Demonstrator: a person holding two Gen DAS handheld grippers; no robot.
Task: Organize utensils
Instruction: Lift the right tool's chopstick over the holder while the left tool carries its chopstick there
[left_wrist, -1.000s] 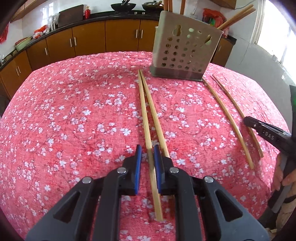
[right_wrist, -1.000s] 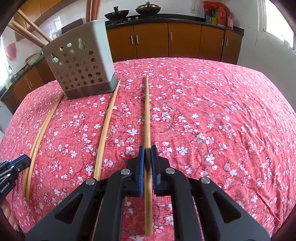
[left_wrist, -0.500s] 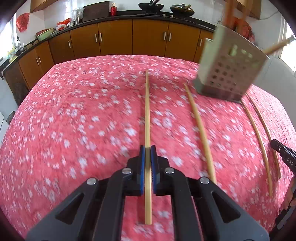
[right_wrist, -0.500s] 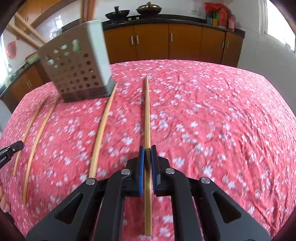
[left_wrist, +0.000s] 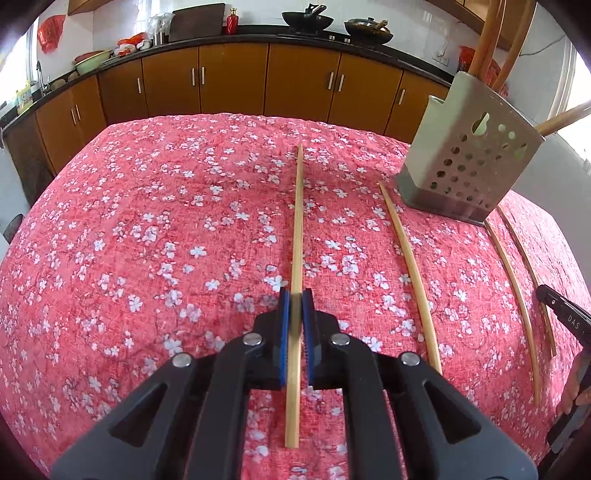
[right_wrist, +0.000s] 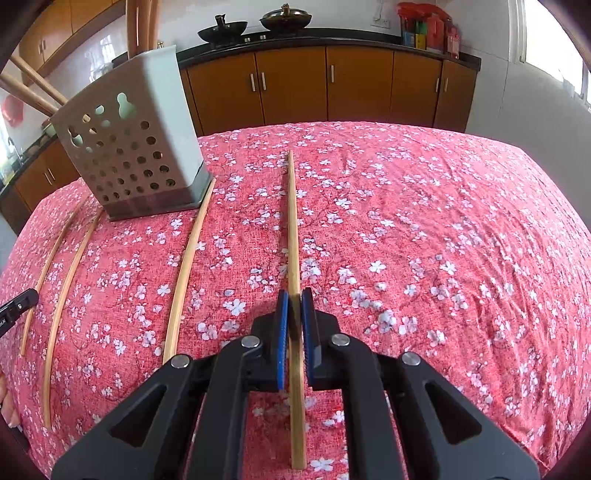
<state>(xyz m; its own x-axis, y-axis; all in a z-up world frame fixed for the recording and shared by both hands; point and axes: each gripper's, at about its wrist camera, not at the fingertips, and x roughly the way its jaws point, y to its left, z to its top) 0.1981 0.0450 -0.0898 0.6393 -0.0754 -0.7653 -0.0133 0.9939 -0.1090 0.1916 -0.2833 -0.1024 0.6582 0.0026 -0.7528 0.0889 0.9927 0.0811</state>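
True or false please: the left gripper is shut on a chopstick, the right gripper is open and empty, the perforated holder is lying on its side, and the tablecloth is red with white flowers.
1. The left gripper is shut on a chopstick. True.
2. The right gripper is open and empty. False: it is shut on a second chopstick.
3. The perforated holder lies on its side. False: it stands on its base.
4. The tablecloth is red with white flowers. True.
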